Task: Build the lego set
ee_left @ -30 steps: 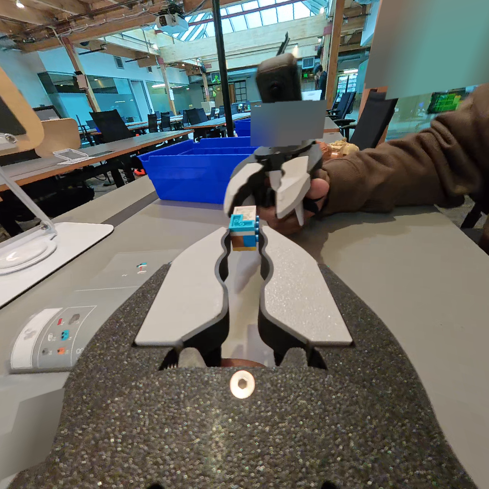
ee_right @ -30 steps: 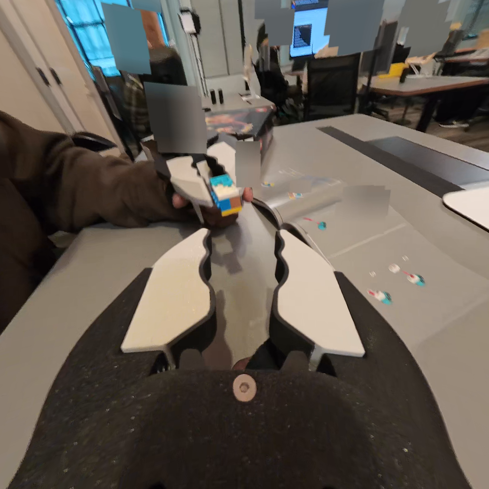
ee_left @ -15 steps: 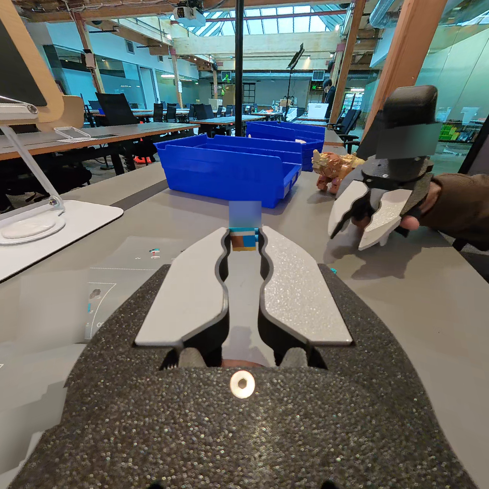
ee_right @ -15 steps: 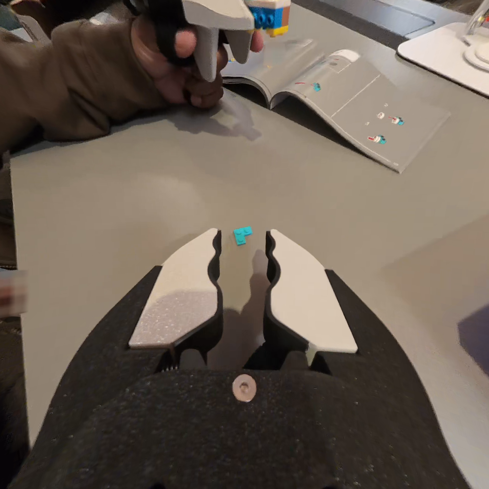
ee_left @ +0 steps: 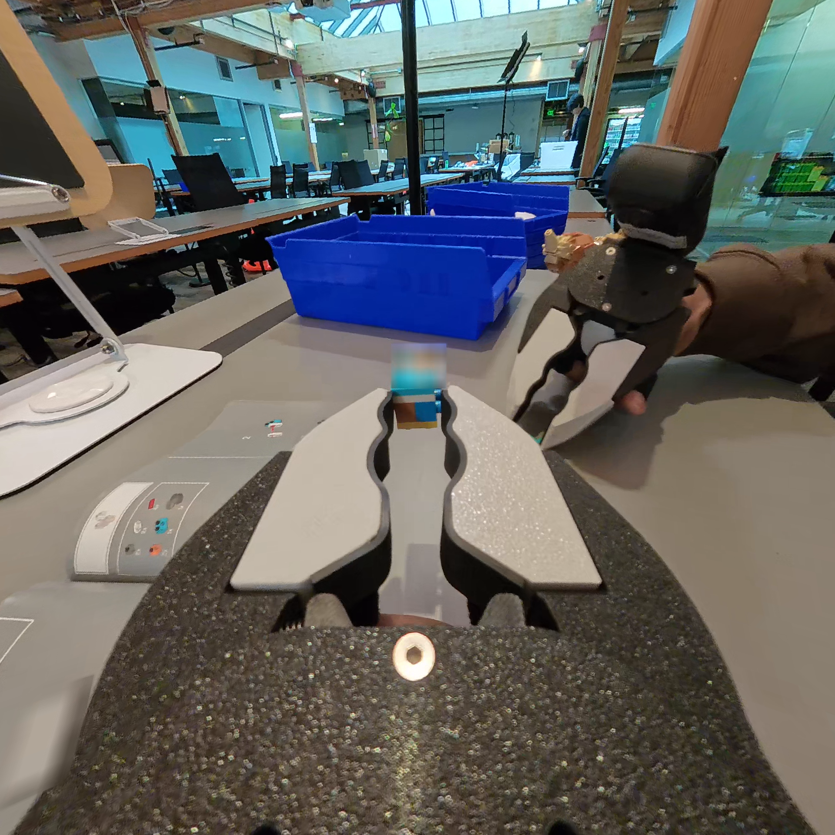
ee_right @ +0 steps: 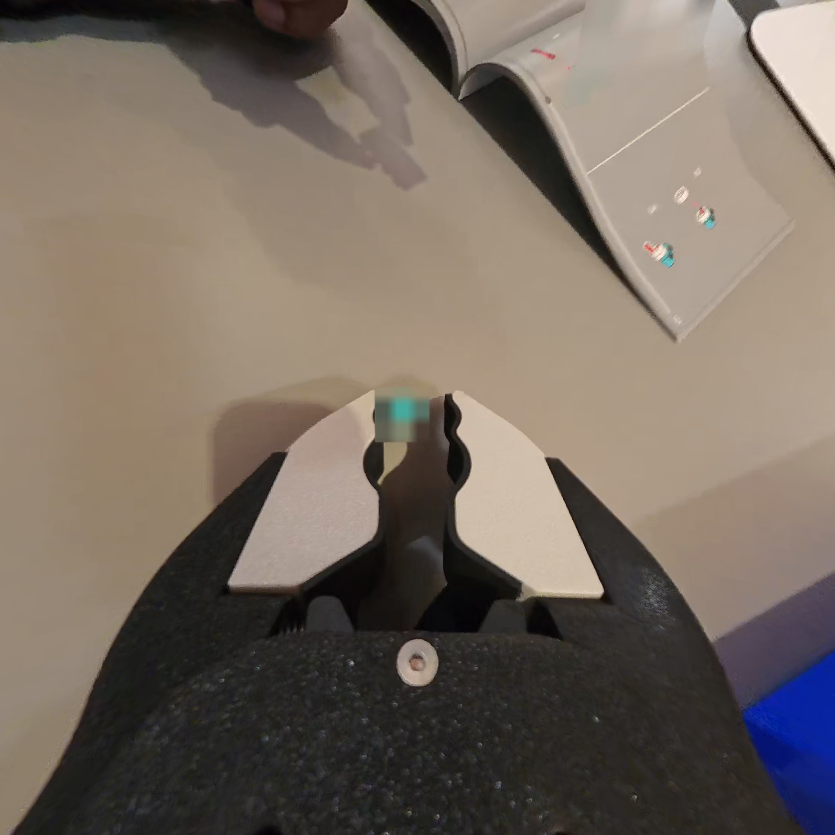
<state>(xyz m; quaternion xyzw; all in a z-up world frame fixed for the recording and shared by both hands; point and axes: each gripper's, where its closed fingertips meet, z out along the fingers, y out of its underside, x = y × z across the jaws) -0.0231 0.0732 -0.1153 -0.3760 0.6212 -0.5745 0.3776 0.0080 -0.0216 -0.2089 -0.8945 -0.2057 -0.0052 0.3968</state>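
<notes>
My left gripper (ee_left: 415, 400) is shut on a small lego build (ee_left: 418, 409) of blue, brown, yellow and teal bricks and holds it above the table. My right gripper (ee_right: 411, 397) points down at the grey table, its jaws a little apart. A small teal lego piece (ee_right: 402, 412) lies between its tips, half hidden by a mosaic patch. I cannot tell whether the fingers touch it. In the left wrist view the right gripper (ee_left: 540, 440) stands with its tips on the table, to the right of the build.
An open instruction booklet (ee_left: 180, 497) lies left of the build; it also shows in the right wrist view (ee_right: 655, 180). Blue bins (ee_left: 397, 280) stand at the back, with a brown lego animal (ee_left: 565, 248) beside them. A white stand base (ee_left: 90, 397) sits at the left. About 15 cm separates my left fingertips from my right.
My right gripper left the build, swung right and came down over the teal piece, its jaws narrowing around it. My left gripper kept hold of the build.
</notes>
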